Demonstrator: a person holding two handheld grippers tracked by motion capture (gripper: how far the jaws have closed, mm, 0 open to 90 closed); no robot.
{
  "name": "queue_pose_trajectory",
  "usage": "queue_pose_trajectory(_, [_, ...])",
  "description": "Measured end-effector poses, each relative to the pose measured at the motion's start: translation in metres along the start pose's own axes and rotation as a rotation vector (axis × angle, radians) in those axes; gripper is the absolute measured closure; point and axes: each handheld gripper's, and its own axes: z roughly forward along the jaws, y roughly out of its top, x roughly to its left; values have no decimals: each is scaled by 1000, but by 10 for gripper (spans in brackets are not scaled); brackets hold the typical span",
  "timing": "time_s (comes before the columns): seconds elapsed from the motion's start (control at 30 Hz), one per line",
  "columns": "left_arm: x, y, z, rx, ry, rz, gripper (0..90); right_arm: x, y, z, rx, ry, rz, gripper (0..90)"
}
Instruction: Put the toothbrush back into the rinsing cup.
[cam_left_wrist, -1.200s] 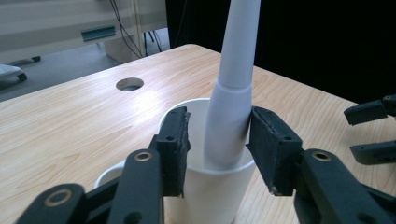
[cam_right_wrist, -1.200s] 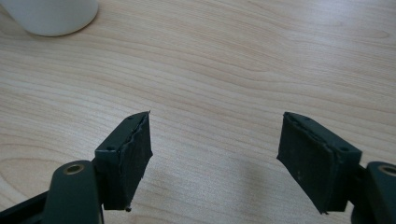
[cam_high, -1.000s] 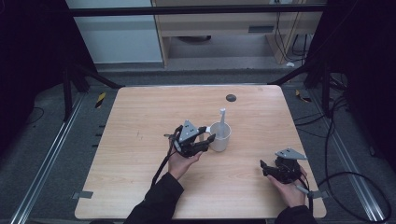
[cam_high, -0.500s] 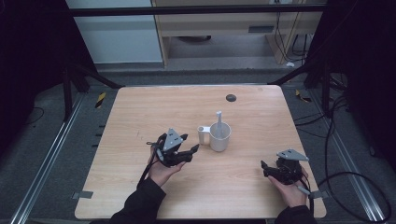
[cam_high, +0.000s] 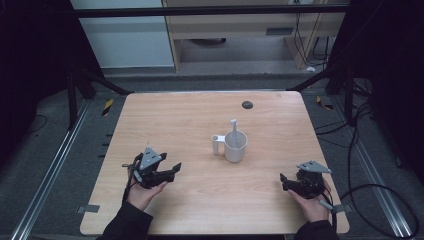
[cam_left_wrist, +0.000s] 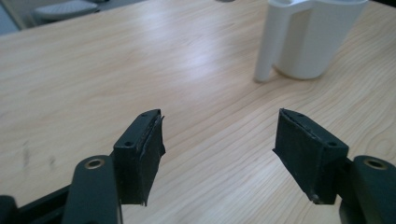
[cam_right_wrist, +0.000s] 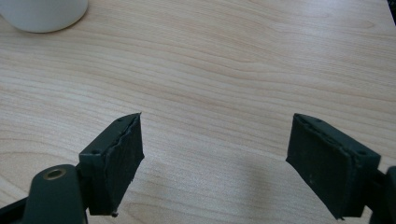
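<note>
White mug (cam_high: 235, 147) with a stick-like utensil (cam_high: 233, 128) upright in it stands mid-bench (cam_high: 165, 120), handle toward my left gripper (cam_high: 169, 172). That gripper's fingers (cam_left_wrist: 140, 154) have just been spreading and are released with nothing between them, well apart from the mug. My right gripper (cam_high: 286, 183) rests near the bench edge, fingers released too. I'd judge this a retreat, so I want both hands low, level and clear, without nudging the handle.

Matt wood-grain table (cam_high: 190, 120), smooth white plastic mug (cam_high: 235, 147)
</note>
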Motion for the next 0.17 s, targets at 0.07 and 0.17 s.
queue_pose_trajectory(0.07, [9, -5, -5, 0, 25, -21, 316, -1, 0, 0, -2, 0, 5, 178])
queue_pose_trajectory(0.17, [21, -13, -12, 8, 64, -45, 315, -2, -1, 1, -3, -5, 11, 176])
